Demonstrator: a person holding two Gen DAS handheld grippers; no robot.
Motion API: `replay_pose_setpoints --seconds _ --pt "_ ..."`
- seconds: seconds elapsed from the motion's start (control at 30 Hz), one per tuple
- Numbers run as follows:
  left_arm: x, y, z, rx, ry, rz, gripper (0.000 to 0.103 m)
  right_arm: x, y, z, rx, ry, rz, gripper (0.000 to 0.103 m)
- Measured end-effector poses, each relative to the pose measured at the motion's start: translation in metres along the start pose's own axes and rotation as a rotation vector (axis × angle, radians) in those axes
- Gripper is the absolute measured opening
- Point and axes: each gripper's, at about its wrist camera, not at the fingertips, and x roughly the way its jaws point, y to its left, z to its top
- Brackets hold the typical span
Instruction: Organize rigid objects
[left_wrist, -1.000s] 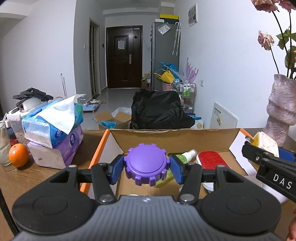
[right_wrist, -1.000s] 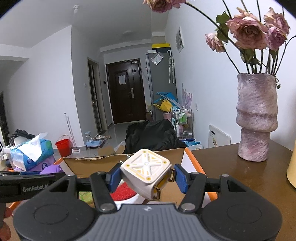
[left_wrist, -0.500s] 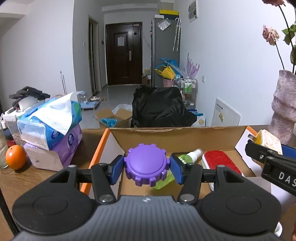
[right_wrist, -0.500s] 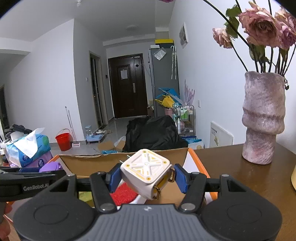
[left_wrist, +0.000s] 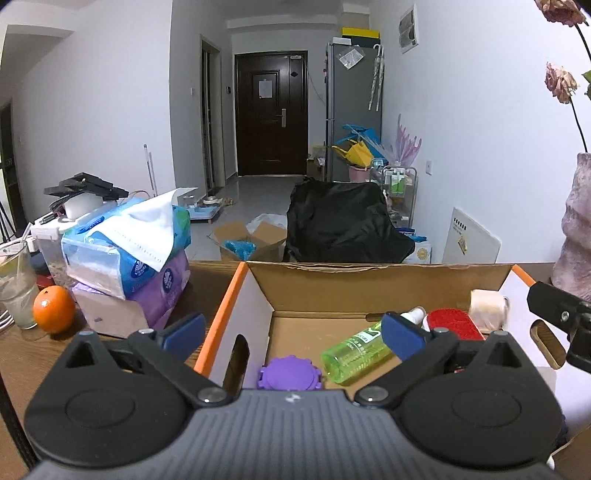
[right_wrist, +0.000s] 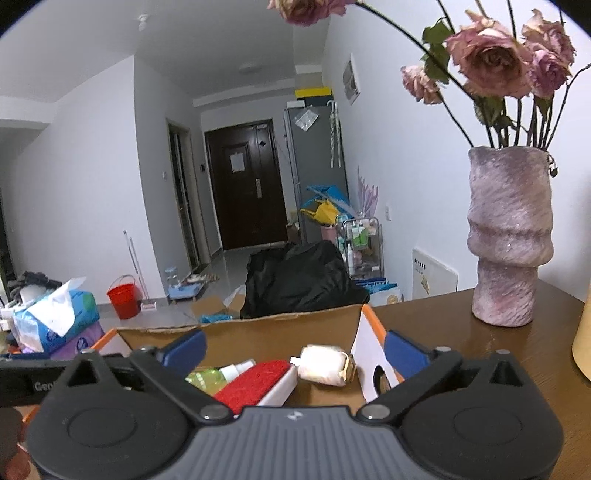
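An open cardboard box (left_wrist: 369, 267) sits on the wooden table below both grippers. My left gripper (left_wrist: 293, 332) hangs over its left half, jaws opening wide, nothing between the blue pads. Under it a purple toothed lid (left_wrist: 290, 376) lies on the box floor beside a green spray bottle (left_wrist: 354, 350). My right gripper (right_wrist: 295, 347) is over the box's right half (right_wrist: 258, 325), jaws also opening and bare. A white and yellow cube (right_wrist: 325, 363) rests on its side in the box next to a red brush (right_wrist: 255, 384).
Stacked tissue packs (left_wrist: 125, 251), an orange (left_wrist: 53, 314) and a drinking glass (left_wrist: 14, 288) stand left of the box. A pink vase (right_wrist: 509, 236) of dried roses stands on the table (right_wrist: 443, 332) to the right. A black-covered chair is behind the box.
Both grippers went from shut to wide open. The purple lid dropped from the left jaws onto the box floor. The white cube fell from the right jaws beside the red brush.
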Motion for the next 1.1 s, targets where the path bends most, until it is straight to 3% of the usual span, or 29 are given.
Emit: replay_pose_setpoints --seconds 0.33,0.57,1.1 --pt "-0.014 -0.001 0.002 -0.001 -0.033 -0.010 0.103 -0.005 0.001 0.002 -0.002 -0.009 0.005 0.103" --pt "-0.049 0.003 0.003 -0.014 -0.082 -0.007 0.103 -0.029 0.001 0.006 -0.020 -0.030 0.016 0.103" --pt "-0.168 0.019 -0.026 -0.020 -0.093 -0.027 0.103 -0.148 0.005 0.000 -0.042 -0.040 0.039 0.103"
